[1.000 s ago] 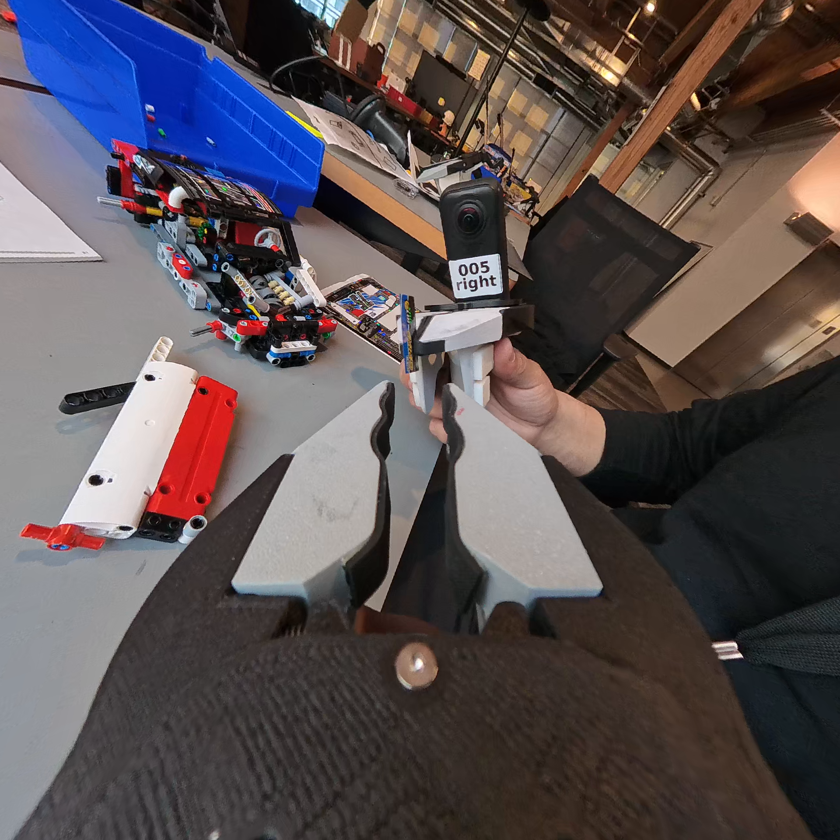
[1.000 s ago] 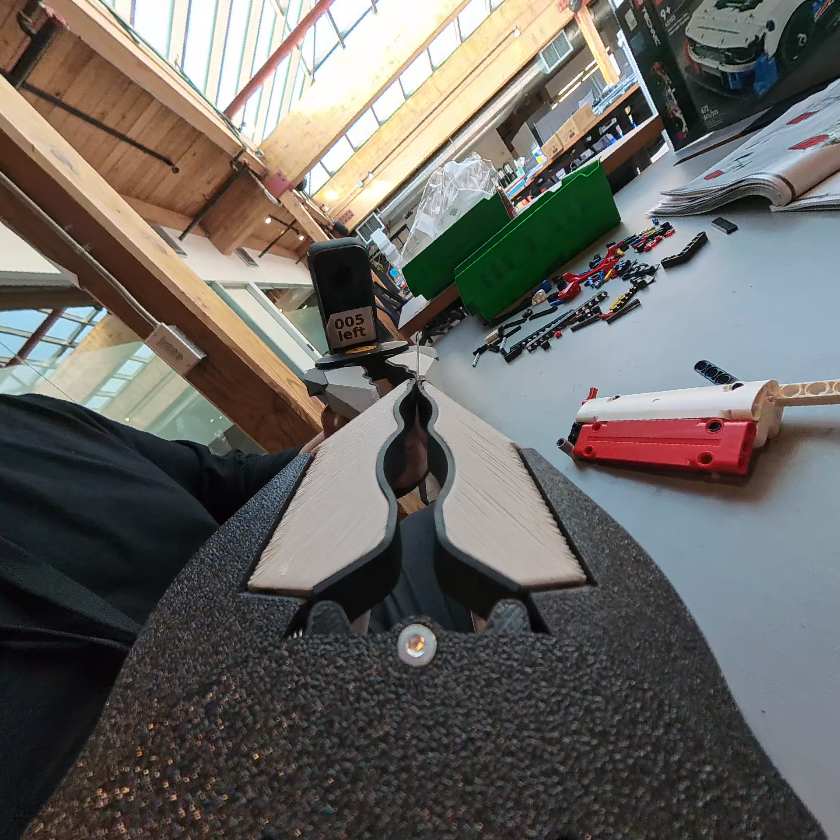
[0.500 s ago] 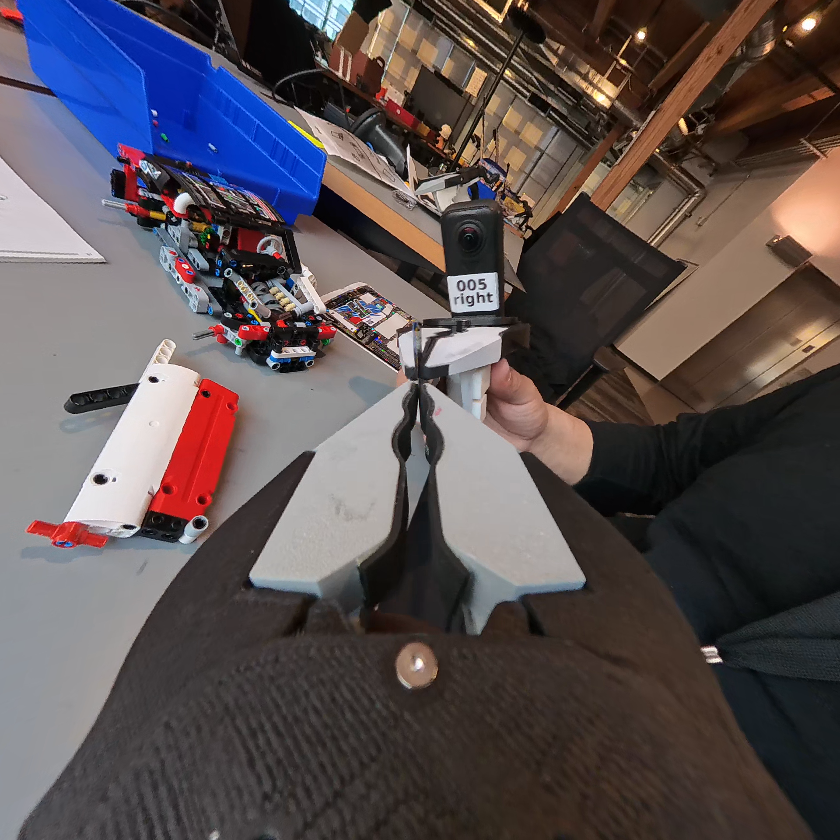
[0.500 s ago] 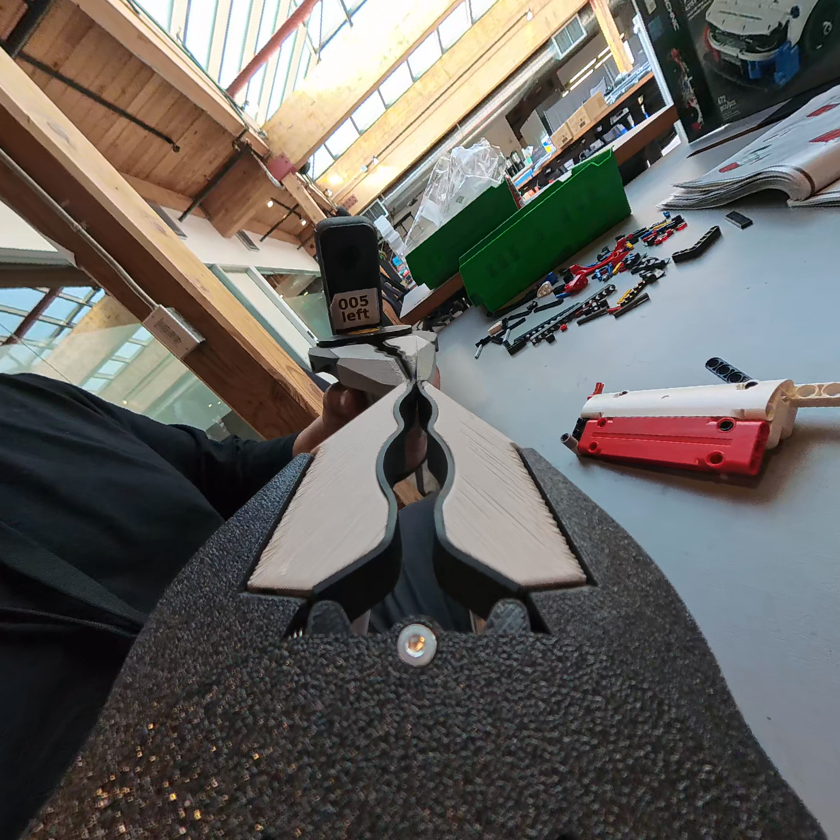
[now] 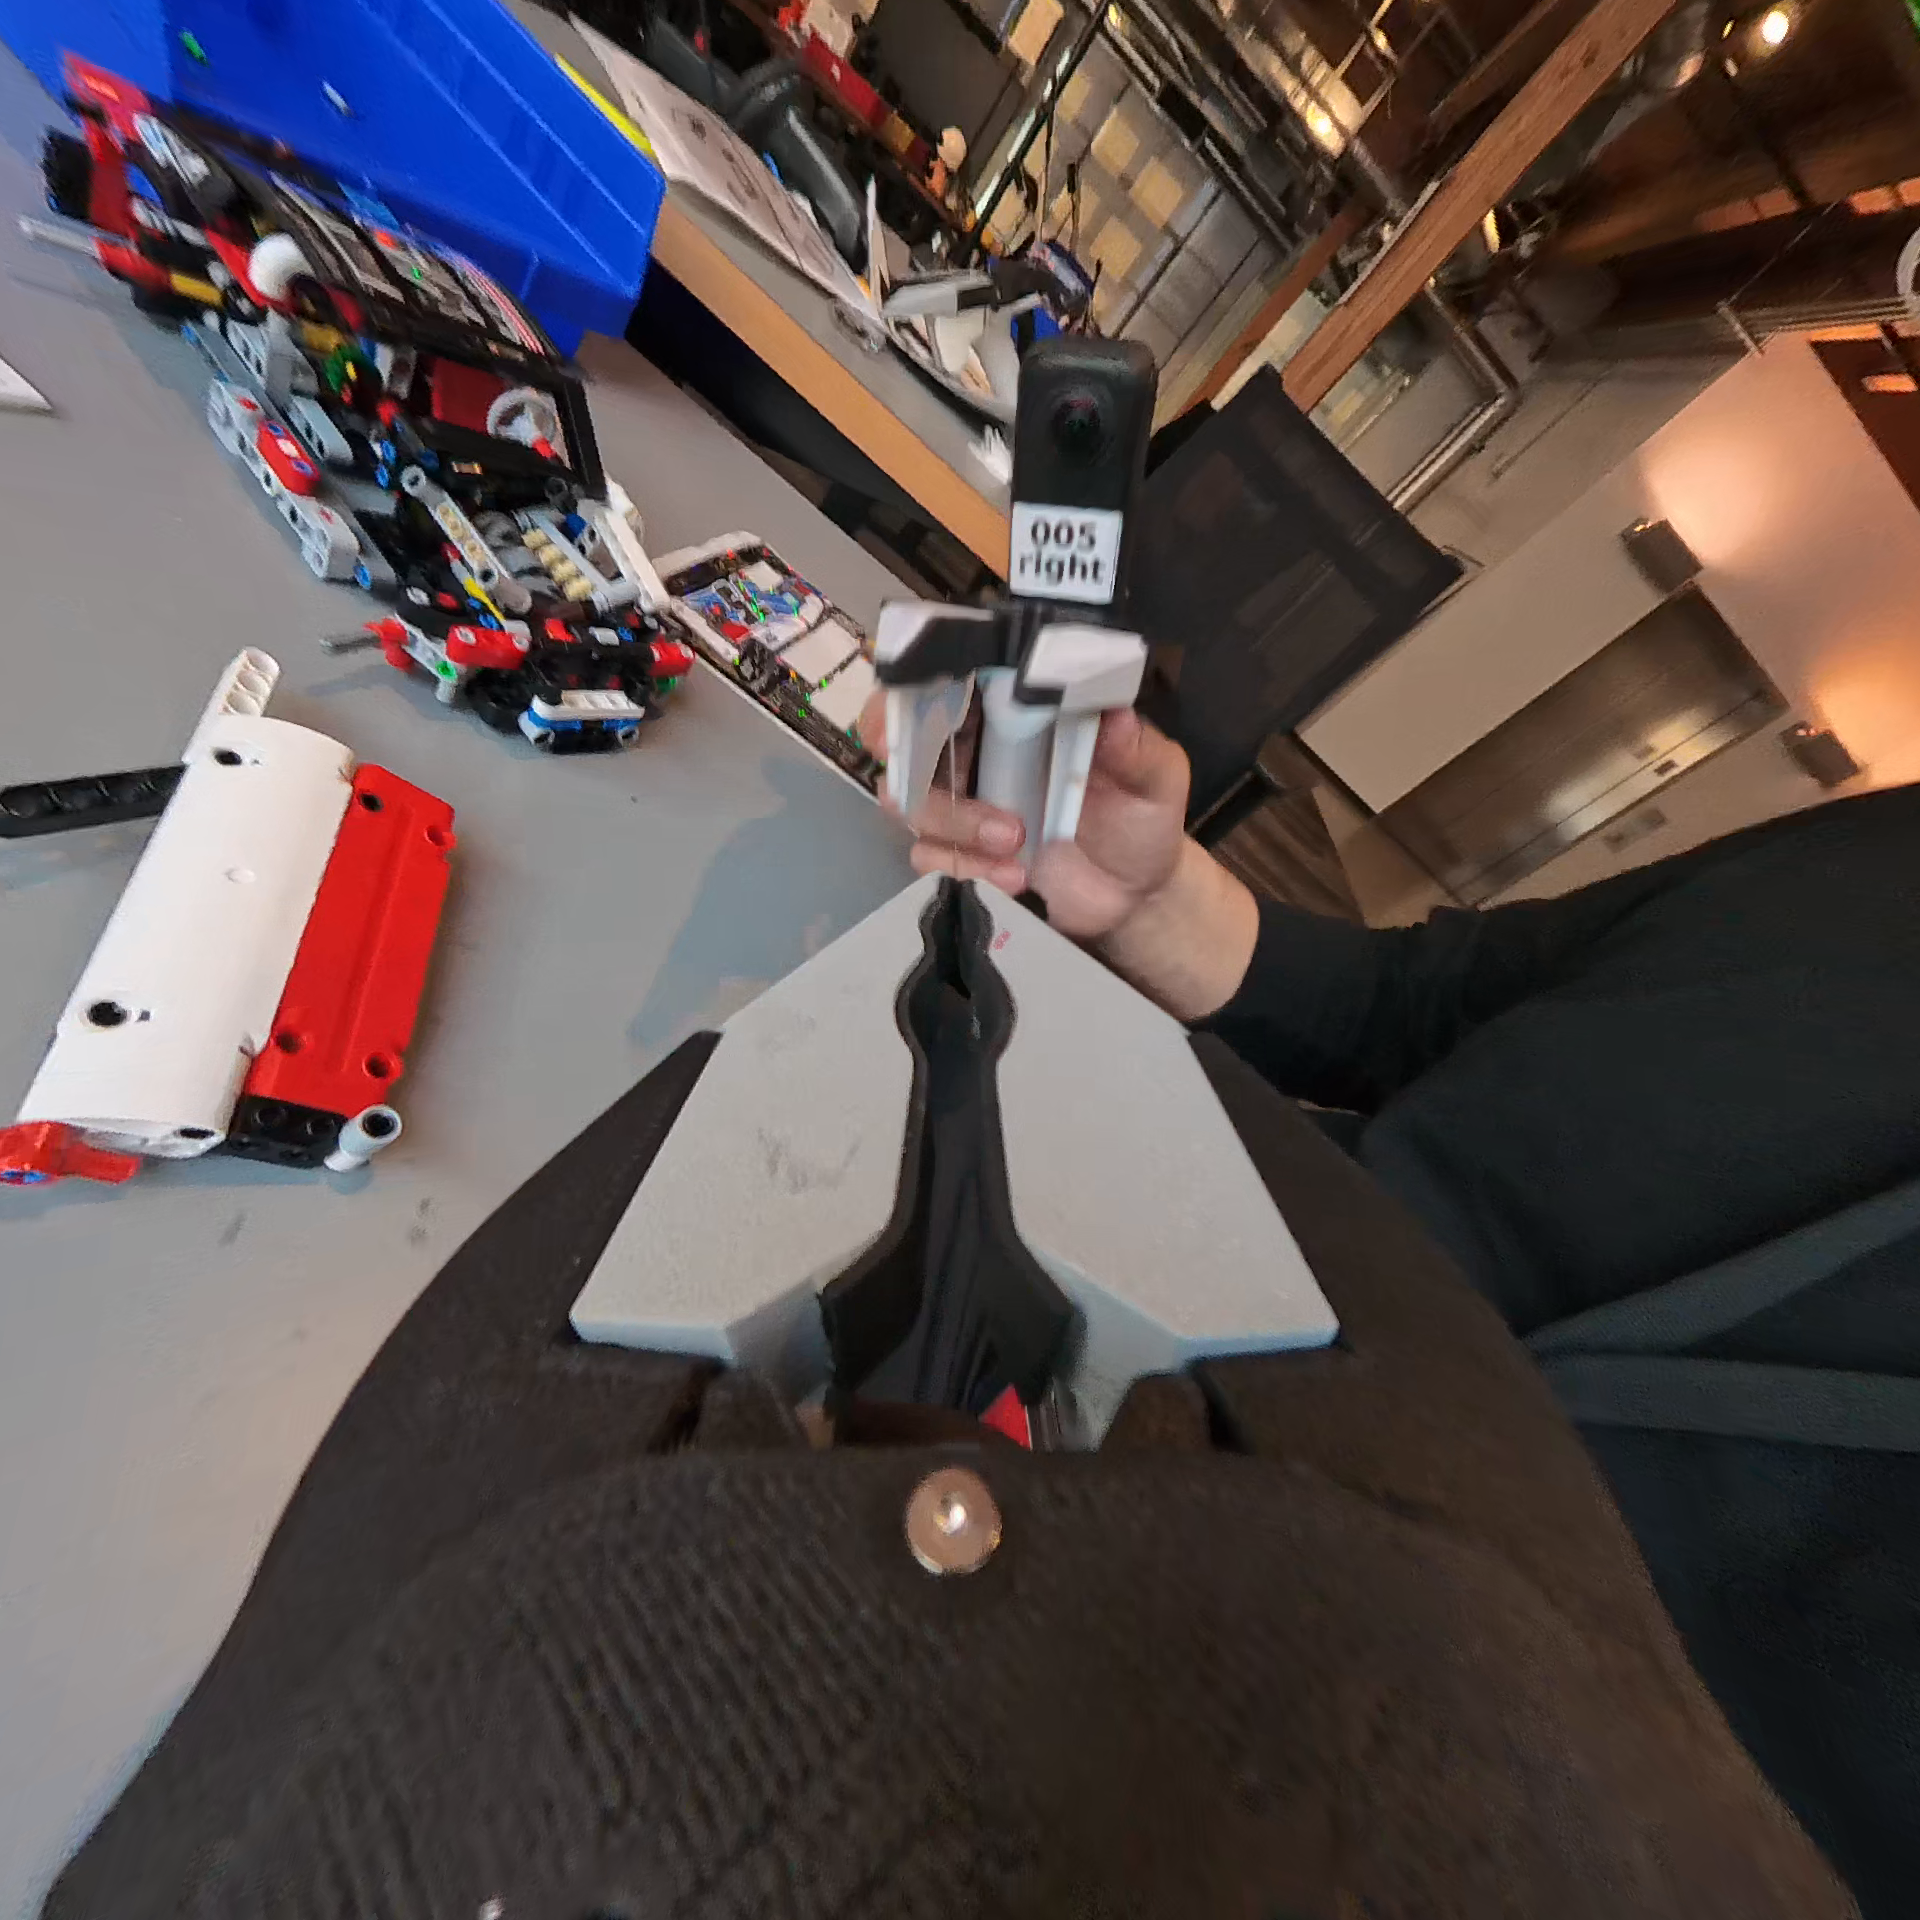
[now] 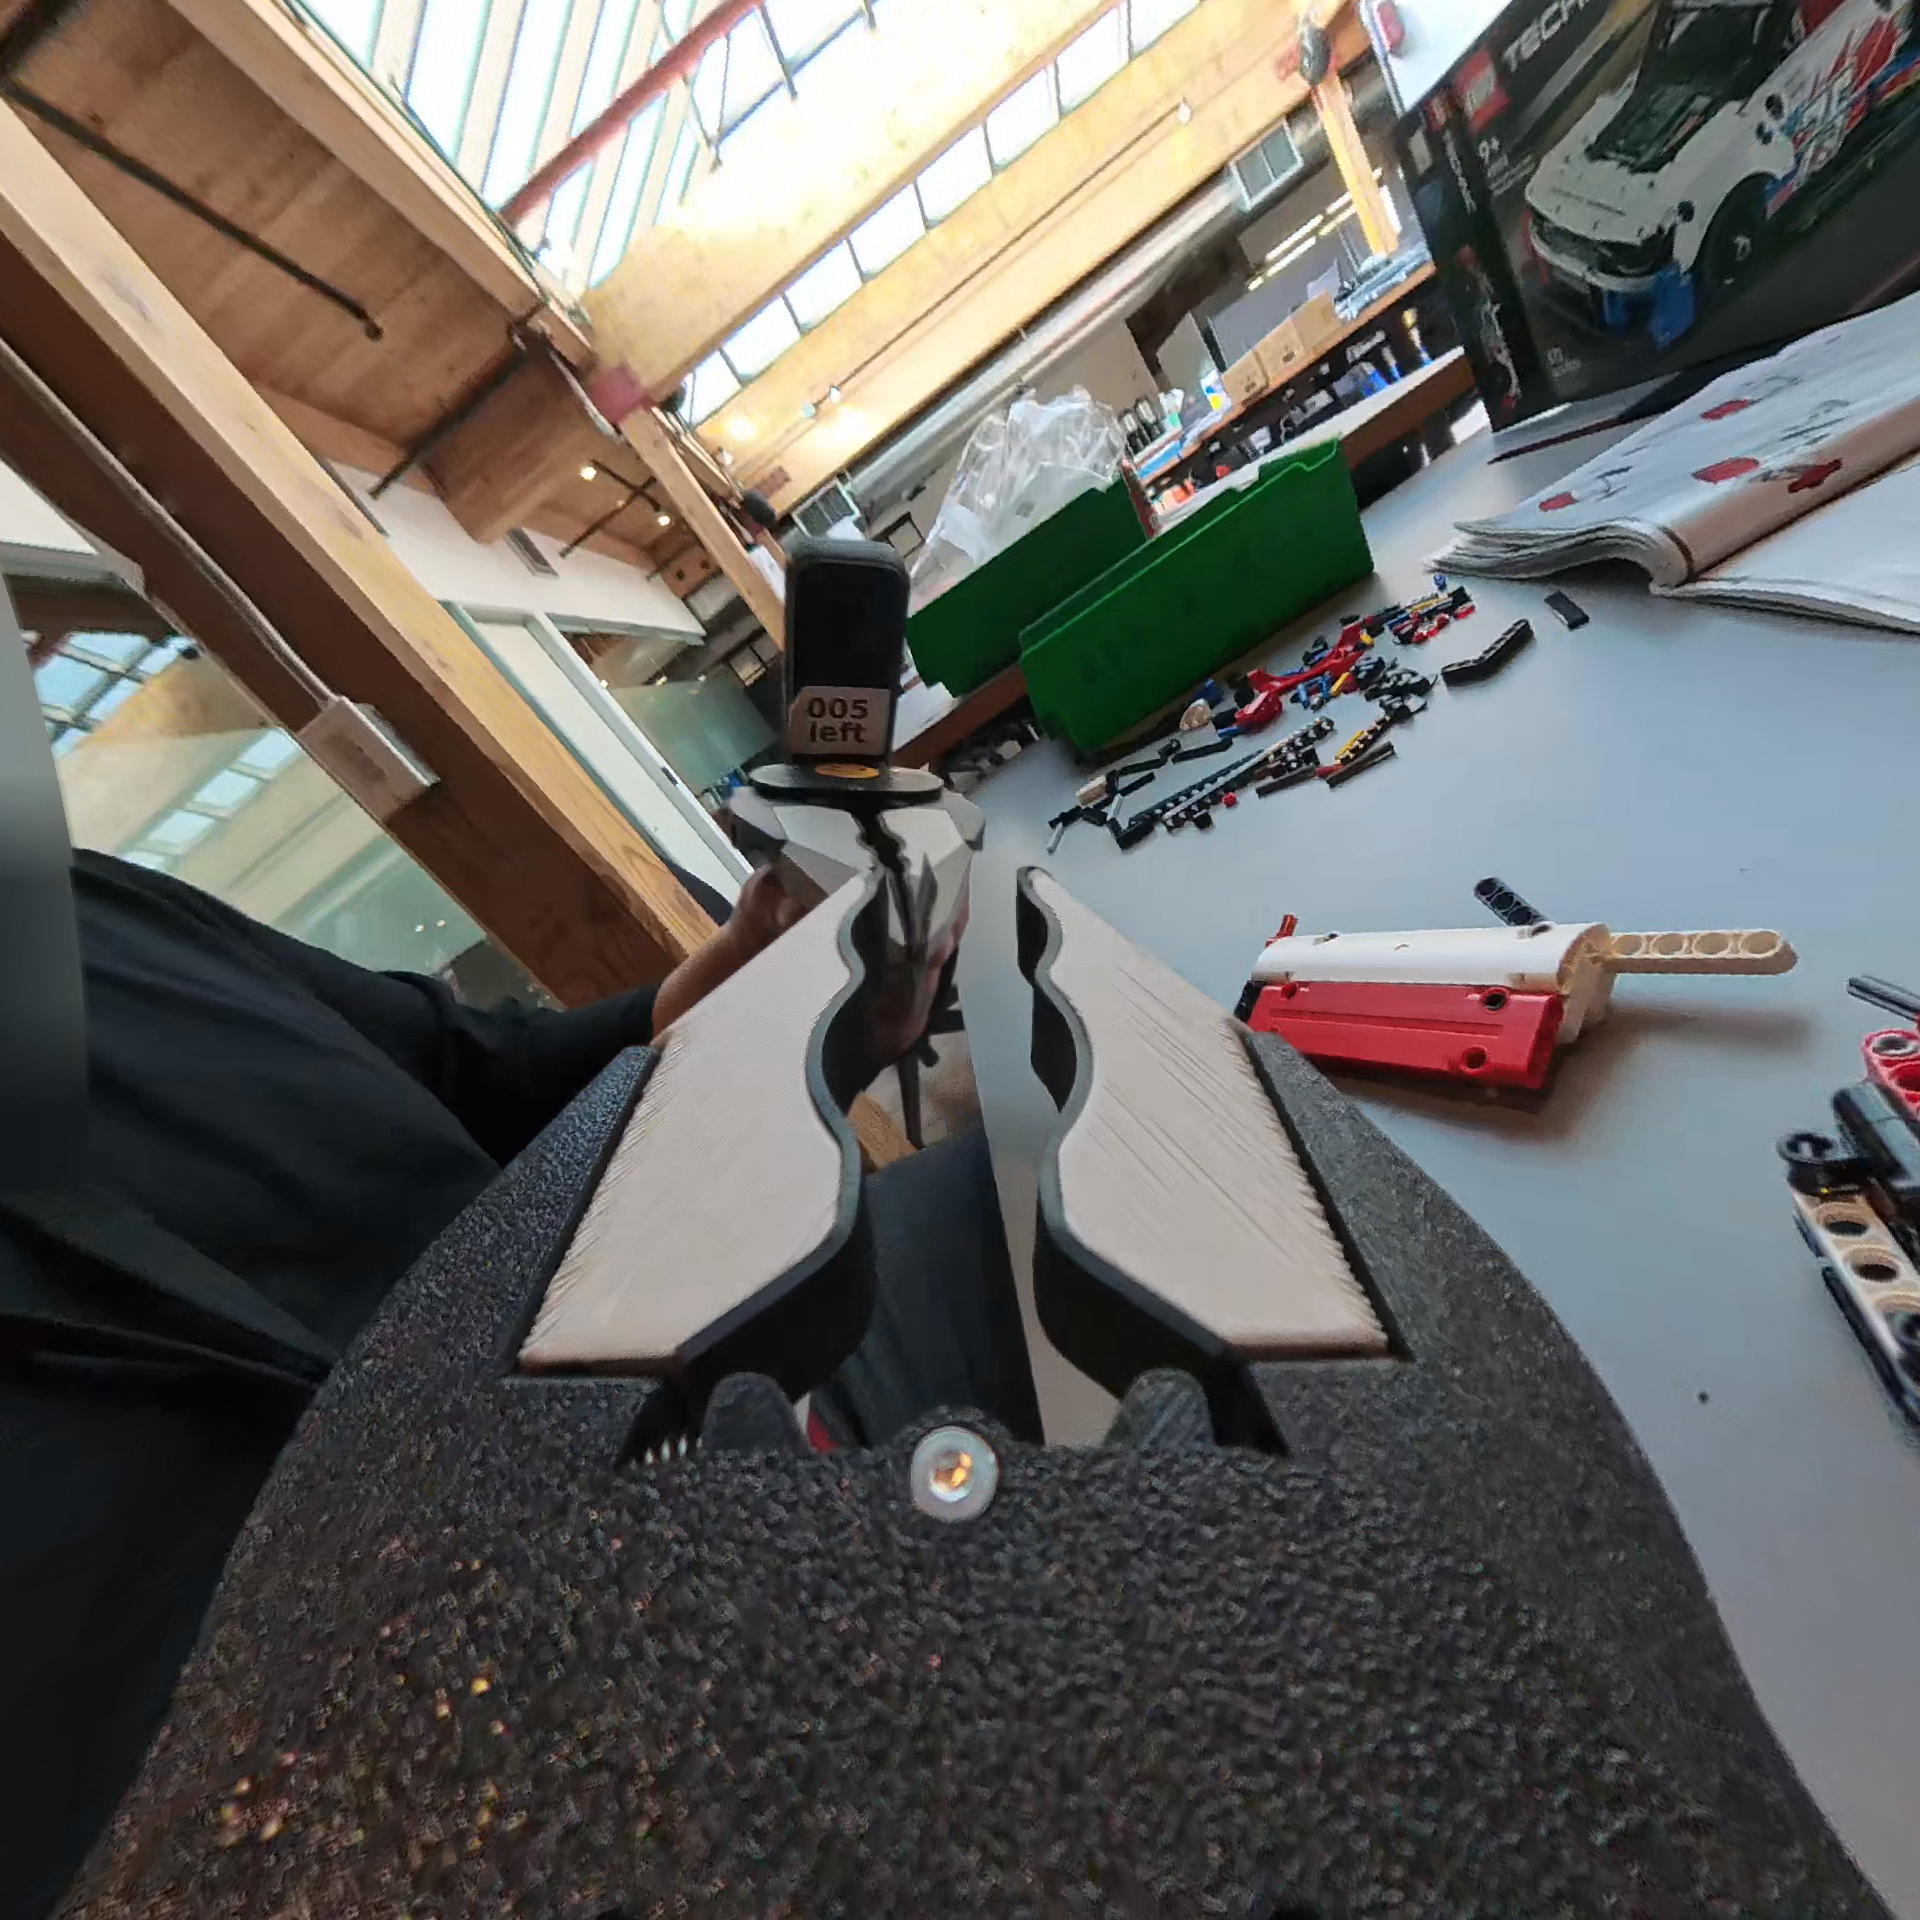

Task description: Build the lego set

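My left gripper [image 5: 951, 904] is shut on a thin sheet [image 5: 951, 800], seen edge on as a fine line rising from its tips. My right gripper [image 6: 940, 894] is open and empty, its jaws on either side of the sheet just in front of the left gripper [image 6: 883, 842]. In the left wrist view the right gripper [image 5: 977, 769] faces me, fingers apart. A white and red panel assembly [image 5: 229, 956] lies on the grey table [image 5: 623, 831]; it also shows in the right wrist view [image 6: 1423, 987]. The partly built car [image 5: 416, 468] stands behind it.
A blue bin [image 5: 416, 135] sits behind the car and a sticker sheet [image 5: 769, 623] lies beside it. A black beam [image 5: 83, 800] lies by the panel. Green bins [image 6: 1195, 613], loose parts [image 6: 1299, 717], an open booklet [image 6: 1714, 499] and the set's box [image 6: 1662, 187] stand farther off. One gripper's finger ends stand about 5 cm off the other's.
My left gripper closed on the thin sheet that the right gripper was holding. The right gripper has since opened and let go of it.
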### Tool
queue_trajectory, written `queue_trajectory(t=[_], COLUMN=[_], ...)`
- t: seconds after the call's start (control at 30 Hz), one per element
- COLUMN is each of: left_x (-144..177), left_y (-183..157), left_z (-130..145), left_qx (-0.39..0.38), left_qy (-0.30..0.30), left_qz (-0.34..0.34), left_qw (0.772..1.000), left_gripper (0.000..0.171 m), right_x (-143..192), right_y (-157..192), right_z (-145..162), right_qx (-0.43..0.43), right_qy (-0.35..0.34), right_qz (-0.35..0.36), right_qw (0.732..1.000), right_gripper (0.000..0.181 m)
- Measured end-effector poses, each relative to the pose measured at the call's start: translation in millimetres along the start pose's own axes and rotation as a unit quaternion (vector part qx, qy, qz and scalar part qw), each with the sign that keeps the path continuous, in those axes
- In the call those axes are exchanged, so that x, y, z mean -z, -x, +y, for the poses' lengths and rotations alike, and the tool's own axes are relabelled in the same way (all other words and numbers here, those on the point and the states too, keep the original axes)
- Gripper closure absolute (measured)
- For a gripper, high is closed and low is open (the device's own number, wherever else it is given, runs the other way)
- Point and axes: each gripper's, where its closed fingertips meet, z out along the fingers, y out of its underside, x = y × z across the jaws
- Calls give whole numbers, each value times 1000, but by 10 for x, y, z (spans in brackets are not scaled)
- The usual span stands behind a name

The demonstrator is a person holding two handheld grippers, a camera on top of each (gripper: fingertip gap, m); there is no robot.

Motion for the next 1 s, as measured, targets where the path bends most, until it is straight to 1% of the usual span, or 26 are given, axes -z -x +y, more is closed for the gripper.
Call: queue_trajectory(t=[0.07,0.1,0.2,0.3,0.4,0.47,0.53,0.6,0.77,0.87,0.9,1.0], left_x=[-3,-13,-39,-41,-16,-1,2,6,6,28,36,53], left_y=[21,19,19,25,1,-7,-15,-19,-7,101,103,57], left_z=[89,152,325,458,587,635,649,677,719,669,641,586], left_qx=[1,2,0,-24,-59,-75,-79,-78,-78,-83,-82,-91], left_qy=[32,53,107,150,195,212,216,223,231,222,216,208], left_qz=[-4,-3,-2,-16,-24,-29,-28,-24,-24,-55,-55,-45], left_qw=[999,999,994,988,979,974,973,971,970,970,971,973], left_gripper=[171,171,171,171,171,171,171,171,171,171,171,159], right_x=[58,56,-14,-57,-40,-41,-49,-64,-77,-87,-96,-114], right_y=[26,10,65,129,96,105,127,134,130,100,88,42], right_z=[-38,-3,238,471,649,735,799,837,902,885,870,822], right_qx=[10,20,50,72,96,98,96,99,96,82,74,46], right_qy=[8,31,140,234,299,325,340,346,352,338,329,302], right_qz=[1,14,21,16,23,17,9,6,4,11,14,21], right_qw=[1000,999,989,969,949,941,935,933,931,937,941,952], right_gripper=[162,166,168,171,171,172,173,181,181,181,181,181])
